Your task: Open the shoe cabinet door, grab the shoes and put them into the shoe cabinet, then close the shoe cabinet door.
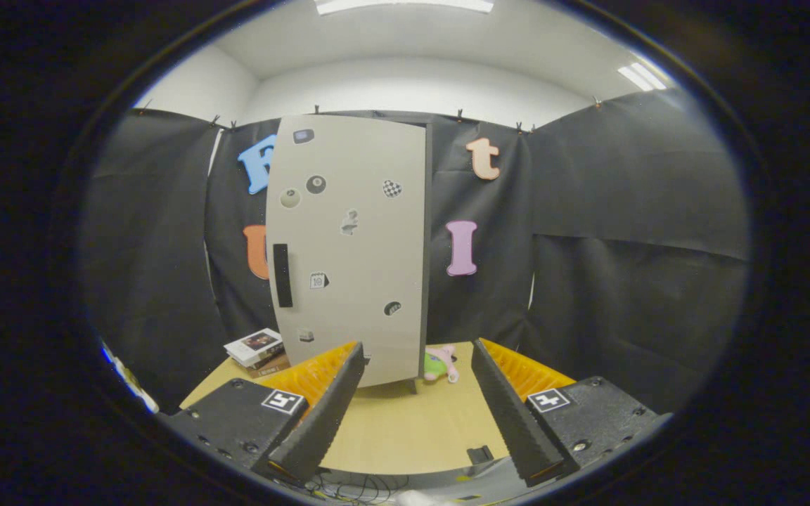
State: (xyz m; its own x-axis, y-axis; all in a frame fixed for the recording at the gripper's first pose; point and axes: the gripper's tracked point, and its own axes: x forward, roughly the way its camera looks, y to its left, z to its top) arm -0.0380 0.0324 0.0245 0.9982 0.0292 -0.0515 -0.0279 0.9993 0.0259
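A tall grey shoe cabinet [349, 246] stands upright on the wooden table [405, 422], beyond my fingers and a little left of them. Its door is shut, carries several small stickers, and has a dark vertical handle [282, 275] near its left edge. My gripper [419, 358] is open, held back from the cabinet with nothing between its fingers. The tip of the left finger [328, 407] overlaps the cabinet's lower front in the view.
A stack of books [257, 349] lies on the table left of the cabinet. A small pink and green plush toy [440, 364] sits by the cabinet's right foot. Cables and a small dark clip [479, 455] lie at the table's near edge.
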